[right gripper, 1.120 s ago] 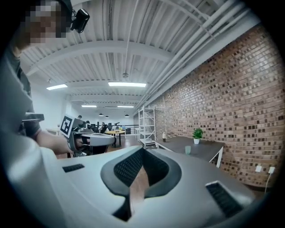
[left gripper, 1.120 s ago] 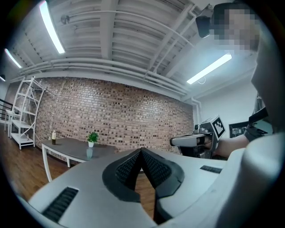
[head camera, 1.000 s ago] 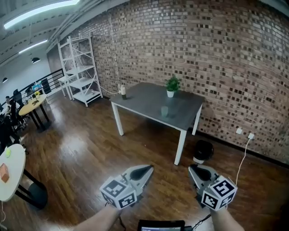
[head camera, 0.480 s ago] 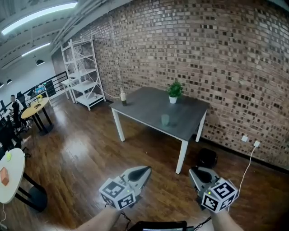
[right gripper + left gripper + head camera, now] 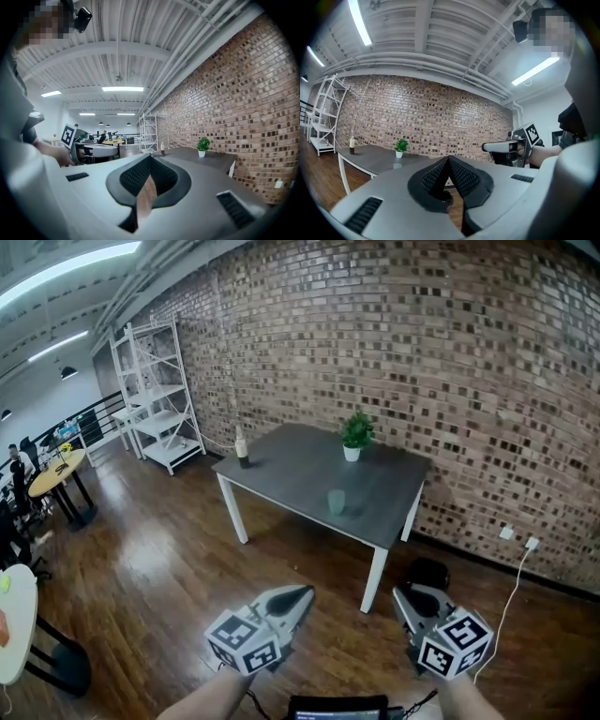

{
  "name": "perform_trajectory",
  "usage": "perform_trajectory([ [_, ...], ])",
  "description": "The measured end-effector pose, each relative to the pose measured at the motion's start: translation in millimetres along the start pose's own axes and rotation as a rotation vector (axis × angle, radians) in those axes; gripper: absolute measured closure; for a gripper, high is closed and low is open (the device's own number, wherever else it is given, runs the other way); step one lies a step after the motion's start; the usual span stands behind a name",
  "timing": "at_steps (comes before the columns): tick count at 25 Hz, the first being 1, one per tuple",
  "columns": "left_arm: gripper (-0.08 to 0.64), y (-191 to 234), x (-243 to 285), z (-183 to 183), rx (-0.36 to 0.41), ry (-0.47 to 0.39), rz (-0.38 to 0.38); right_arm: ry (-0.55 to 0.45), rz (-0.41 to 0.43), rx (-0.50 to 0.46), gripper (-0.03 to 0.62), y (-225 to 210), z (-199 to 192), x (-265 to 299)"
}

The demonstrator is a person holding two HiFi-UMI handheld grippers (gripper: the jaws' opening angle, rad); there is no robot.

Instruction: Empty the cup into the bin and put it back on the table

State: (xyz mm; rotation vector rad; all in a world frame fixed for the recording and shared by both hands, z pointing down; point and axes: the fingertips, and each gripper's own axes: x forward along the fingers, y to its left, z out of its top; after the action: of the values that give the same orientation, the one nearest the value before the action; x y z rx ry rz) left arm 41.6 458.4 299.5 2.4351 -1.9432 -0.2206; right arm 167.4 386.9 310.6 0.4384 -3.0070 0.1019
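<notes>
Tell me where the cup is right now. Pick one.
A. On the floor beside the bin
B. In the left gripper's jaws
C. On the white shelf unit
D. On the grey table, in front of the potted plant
D: the cup stands on the grey table, nearer the person than the potted plant, while the left gripper and the right gripper are shut, empty and well short of it.

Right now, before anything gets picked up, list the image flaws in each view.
Head view: wide-angle bend bows the brick wall; pale glare streaks the wooden floor; the cup is small and faint. Left gripper view: fisheye circle with black corners, ceiling strip light blown out. Right gripper view: same black corners, ceiling lamp overexposed.
</notes>
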Motion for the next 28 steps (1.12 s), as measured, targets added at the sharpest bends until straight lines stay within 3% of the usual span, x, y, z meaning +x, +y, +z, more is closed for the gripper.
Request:
perform_trajectory([
  [7, 0.555, 64.8, 24.8, 8.2, 0.012, -0.005, -0.016, 0.014, -0.036, 0.020, 0.591, -27.4, 2.1, 61.6],
  [13, 0.555, 100.5, 38.0, 4.6, 0.011, 0.023, -0.082, 0.032, -0.074, 0.026, 0.591, -43.3, 3.5, 106.2],
  [19, 0.555, 131.2, 77.0, -3.8, -0.034, 0.024, -0.071, 0.055, -0.061, 0.031, 0.591, -71.4, -1.1, 137.4],
  [25, 0.555, 161.6, 117.6, -8.1, -0.090, 0.013, -0.032, 0.057, 0.020, 0.004, 0.591, -102.5, 6.2, 172.6],
  [28, 0.555, 181.9, 139.5, -8.5, -0.056, 0.028, 0.011, 0.019, -0.007, -0.002, 0.591, -130.6, 15.9, 188.3],
])
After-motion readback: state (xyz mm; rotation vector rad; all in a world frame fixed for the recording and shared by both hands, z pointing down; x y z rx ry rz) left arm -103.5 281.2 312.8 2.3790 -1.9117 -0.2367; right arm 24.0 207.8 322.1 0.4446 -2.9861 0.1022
